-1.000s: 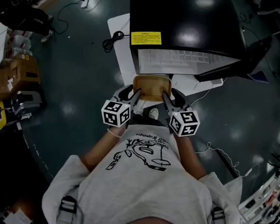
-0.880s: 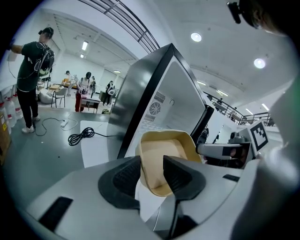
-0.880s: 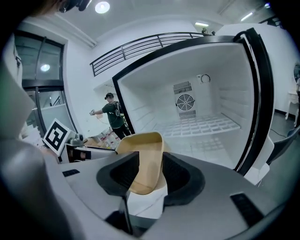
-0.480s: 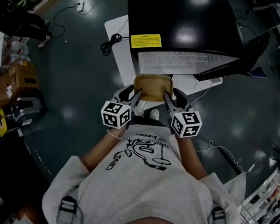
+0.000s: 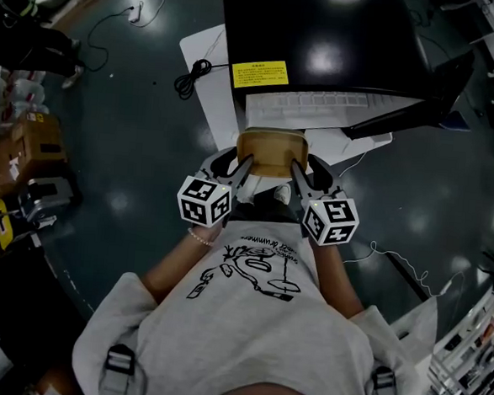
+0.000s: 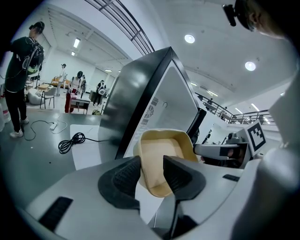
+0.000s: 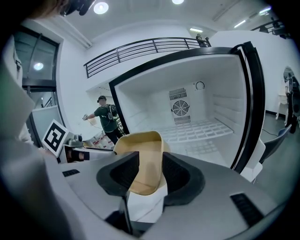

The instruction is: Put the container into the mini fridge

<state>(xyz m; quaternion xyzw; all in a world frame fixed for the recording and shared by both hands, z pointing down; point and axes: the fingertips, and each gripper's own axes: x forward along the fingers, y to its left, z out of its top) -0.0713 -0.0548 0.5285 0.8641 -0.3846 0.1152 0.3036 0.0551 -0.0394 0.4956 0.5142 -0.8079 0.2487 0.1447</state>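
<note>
The container [image 5: 271, 150], tan and empty, hangs at frame centre just below the open mini fridge [image 5: 325, 46]. The left claw [image 5: 240, 172] grips its left wall and the right claw [image 5: 298, 176] grips its right wall.

The person holds both forearms forward in front of the chest, with the left gripper [image 5: 242, 165] and the right gripper [image 5: 298, 169] side by side at the same height, both pointing a little downward. The jaws of each gripper are closed on one side wall of the container [image 5: 271, 148], left gripper on the left wall, right gripper on the right wall.
</note>
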